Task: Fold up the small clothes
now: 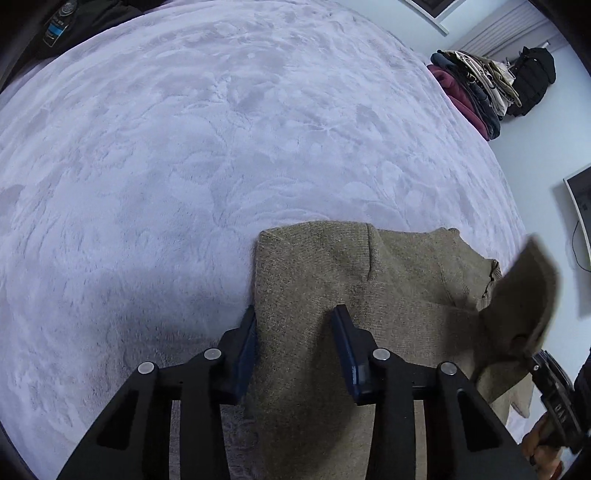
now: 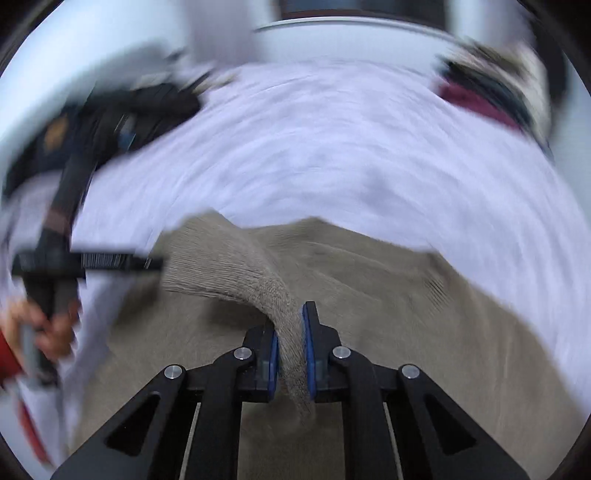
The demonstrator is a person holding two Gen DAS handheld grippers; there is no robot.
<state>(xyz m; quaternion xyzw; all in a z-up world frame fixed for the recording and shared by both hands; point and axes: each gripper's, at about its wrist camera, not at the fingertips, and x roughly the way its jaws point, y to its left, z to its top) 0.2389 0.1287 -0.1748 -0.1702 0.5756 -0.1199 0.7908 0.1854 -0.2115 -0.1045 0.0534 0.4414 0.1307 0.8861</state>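
Your right tool is pinching a fold of the tan sweater; your left tool is hovering wide open over it on the bed

No text, brand or number can be read in either view. The dark garment at the far edge of the pale plush blanket carries a blue-and-white patch and a round emblem, but their lettering is too small and blurred to make out.
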